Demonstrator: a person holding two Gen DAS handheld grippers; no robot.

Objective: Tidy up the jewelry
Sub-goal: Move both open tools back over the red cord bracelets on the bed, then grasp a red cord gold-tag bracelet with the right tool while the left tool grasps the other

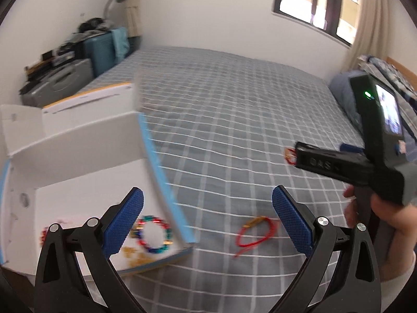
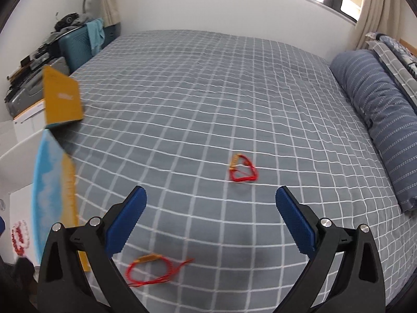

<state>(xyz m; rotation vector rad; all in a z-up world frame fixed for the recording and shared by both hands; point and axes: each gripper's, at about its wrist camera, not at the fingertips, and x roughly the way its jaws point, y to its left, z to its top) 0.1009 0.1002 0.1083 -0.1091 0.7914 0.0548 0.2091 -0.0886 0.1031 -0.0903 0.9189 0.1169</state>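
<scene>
We see a bed (image 2: 208, 83) under a grey sheet with a white grid, filling most of both views. Along its right edge lies a blue striped pillow (image 2: 375, 109), with a folded checked quilt (image 2: 391, 49) behind it. Beyond the bed's far left corner stands a teal suitcase (image 2: 75, 47) with a light blue cloth (image 2: 95, 35) draped over it, and a grey case (image 1: 60, 80) beside it carries dark clutter. A lamp (image 1: 114, 0) rises by the wall. A dark-framed window (image 1: 318, 2) and beige curtain (image 2: 378, 7) sit upper right.
</scene>
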